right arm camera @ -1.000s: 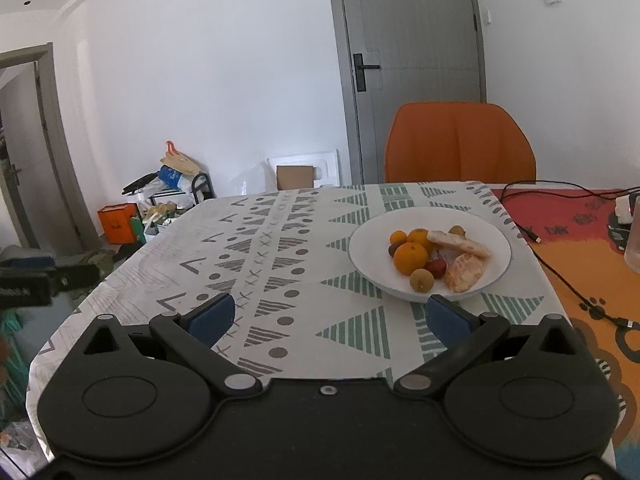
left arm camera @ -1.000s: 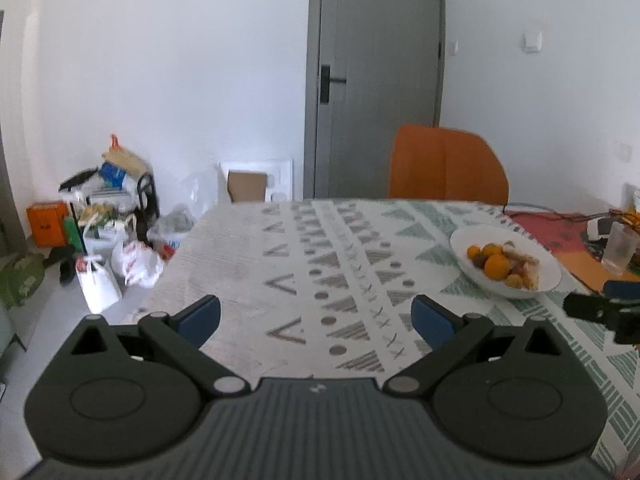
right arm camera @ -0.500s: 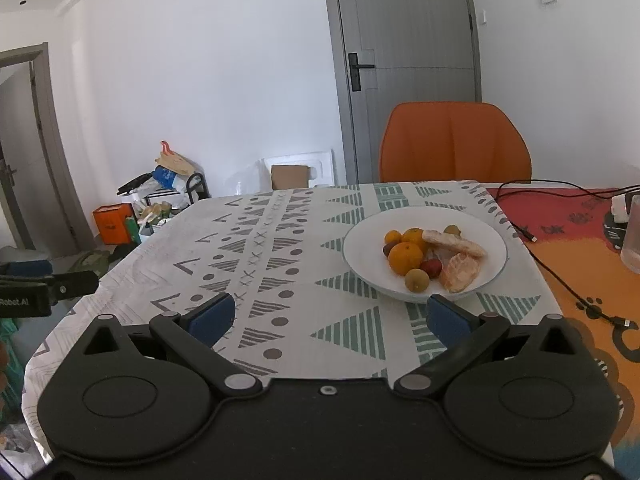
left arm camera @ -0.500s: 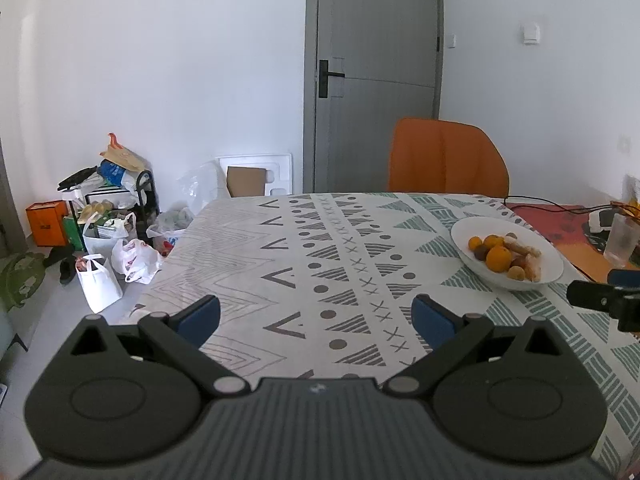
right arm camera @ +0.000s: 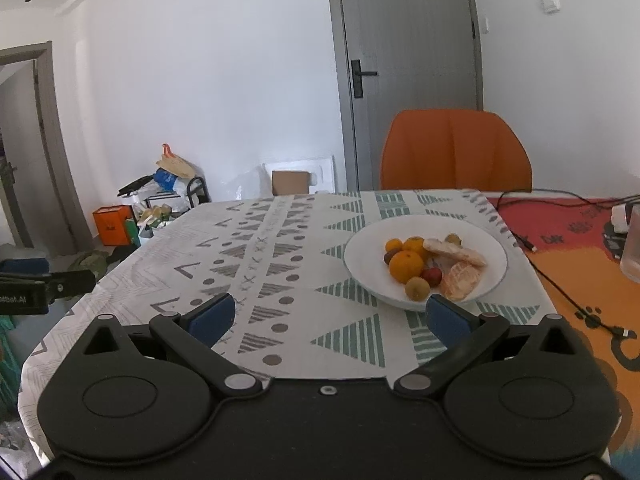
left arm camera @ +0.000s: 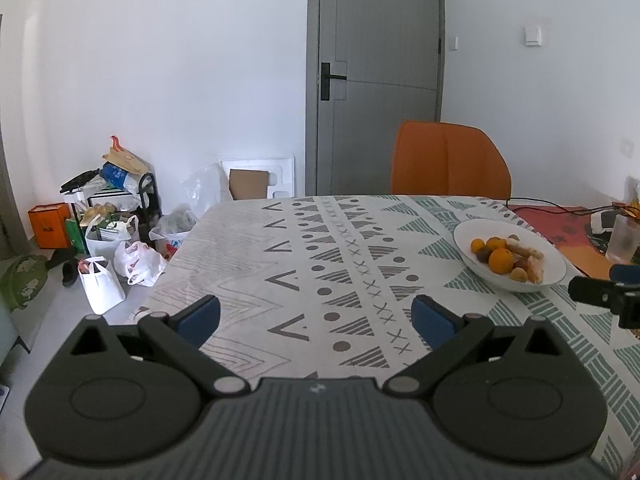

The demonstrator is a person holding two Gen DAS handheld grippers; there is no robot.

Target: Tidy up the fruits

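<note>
A white plate (right arm camera: 364, 256) holds several fruits: an orange (right arm camera: 406, 266), smaller oranges, a red fruit (right arm camera: 433, 276), a yellow-green fruit (right arm camera: 417, 289) and peeled pieces (right arm camera: 460, 280). It sits on the patterned tablecloth (right arm camera: 280, 280). My right gripper (right arm camera: 328, 318) is open and empty, just in front of the plate. My left gripper (left arm camera: 316, 318) is open and empty over the cloth, with the plate (left arm camera: 556, 268) far to its right. The right gripper's finger (left arm camera: 600, 300) shows at the right edge of the left wrist view.
An orange chair (right arm camera: 456, 152) stands behind the table. A red and orange mat (right arm camera: 580, 248) with black cables (right arm camera: 560, 292) lies right of the cloth, with a clear cup (right arm camera: 634, 252) on it. Bags and boxes (left arm camera: 112, 232) clutter the floor at left.
Both grippers have drifted slightly; the plate sits a little lower and nearer in the right wrist view. Both stay open and empty.
</note>
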